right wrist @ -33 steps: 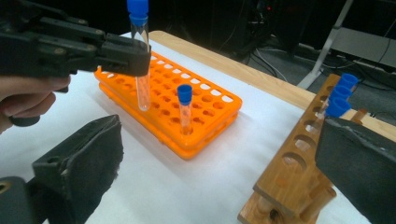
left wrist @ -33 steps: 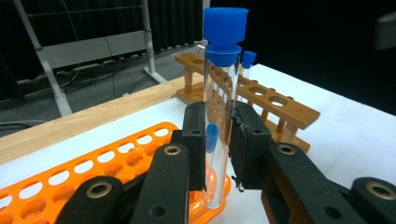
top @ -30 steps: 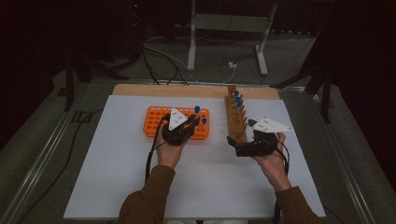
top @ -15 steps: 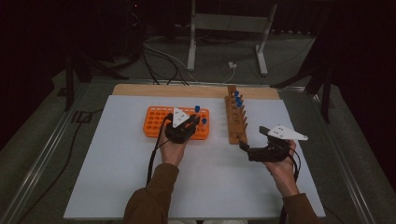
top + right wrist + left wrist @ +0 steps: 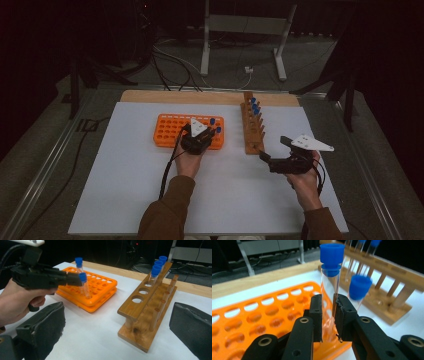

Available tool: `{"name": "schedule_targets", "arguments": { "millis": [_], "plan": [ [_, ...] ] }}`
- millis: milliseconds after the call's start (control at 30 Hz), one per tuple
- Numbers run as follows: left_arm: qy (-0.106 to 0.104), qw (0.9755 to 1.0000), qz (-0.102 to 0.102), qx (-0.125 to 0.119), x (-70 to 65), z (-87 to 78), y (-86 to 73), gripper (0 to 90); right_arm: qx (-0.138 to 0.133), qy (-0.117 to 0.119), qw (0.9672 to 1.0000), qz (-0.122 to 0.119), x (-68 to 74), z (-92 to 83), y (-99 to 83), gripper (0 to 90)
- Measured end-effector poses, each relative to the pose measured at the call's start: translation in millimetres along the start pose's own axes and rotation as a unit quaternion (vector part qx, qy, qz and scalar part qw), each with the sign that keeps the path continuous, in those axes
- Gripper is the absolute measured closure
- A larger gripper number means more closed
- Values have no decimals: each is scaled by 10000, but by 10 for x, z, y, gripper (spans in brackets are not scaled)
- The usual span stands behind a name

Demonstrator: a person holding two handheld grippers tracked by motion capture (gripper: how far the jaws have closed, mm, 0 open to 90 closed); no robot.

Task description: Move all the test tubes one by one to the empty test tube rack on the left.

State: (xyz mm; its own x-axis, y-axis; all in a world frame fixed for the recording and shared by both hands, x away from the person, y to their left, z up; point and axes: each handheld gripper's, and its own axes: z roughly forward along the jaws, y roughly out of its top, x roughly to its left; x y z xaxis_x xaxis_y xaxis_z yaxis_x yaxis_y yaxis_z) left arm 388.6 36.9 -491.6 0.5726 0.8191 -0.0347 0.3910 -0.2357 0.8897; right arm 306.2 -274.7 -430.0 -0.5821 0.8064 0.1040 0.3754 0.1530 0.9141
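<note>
Orange rack (image 5: 172, 131): near the desk's (image 5: 125, 190) far edge, two blue-capped tubes at its right end.
Left hand-held gripper (image 5: 328, 315): clamped on one tube (image 5: 329, 287) standing in that rack.
Wooden rack (image 5: 252, 127): three capped tubes at its far end.
Right hand-held gripper (image 5: 117, 335): jaws wide apart, empty.

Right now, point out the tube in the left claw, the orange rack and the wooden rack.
Tube in the left claw (image 5: 329, 290): left gripper view, on its clear glass body below the blue cap.
Orange rack (image 5: 167, 130): high view, on its holed top at the left end.
Wooden rack (image 5: 140, 302): right gripper view, on its top board beside the empty holes.
</note>
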Motion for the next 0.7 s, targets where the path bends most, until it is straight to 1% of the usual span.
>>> {"name": "schedule_targets", "arguments": {
  "millis": [67,133,333,433,500,700],
  "plan": [
    [-23,10000,-14,41,2,15,-34,786,-2,1,10000,9,-7,-4,-4,3],
    [-36,10000,-9,66,8,9,-35,787,11,-1,10000,11,-15,-5,-12,3],
    [-70,9998,92,190,12,10,-40,788,24,-2,10000,17,-23,3,-22,3],
    [-63,9994,126,306,7,31,-57,788,33,13,10000,6,-17,4,-24,3],
    [-74,9992,130,360,9,39,-62,788,41,22,10000,8,-17,7,-27,4],
    [-103,9991,80,408,21,36,-60,788,76,45,10000,-5,-9,28,-42,8]
  ]
}}
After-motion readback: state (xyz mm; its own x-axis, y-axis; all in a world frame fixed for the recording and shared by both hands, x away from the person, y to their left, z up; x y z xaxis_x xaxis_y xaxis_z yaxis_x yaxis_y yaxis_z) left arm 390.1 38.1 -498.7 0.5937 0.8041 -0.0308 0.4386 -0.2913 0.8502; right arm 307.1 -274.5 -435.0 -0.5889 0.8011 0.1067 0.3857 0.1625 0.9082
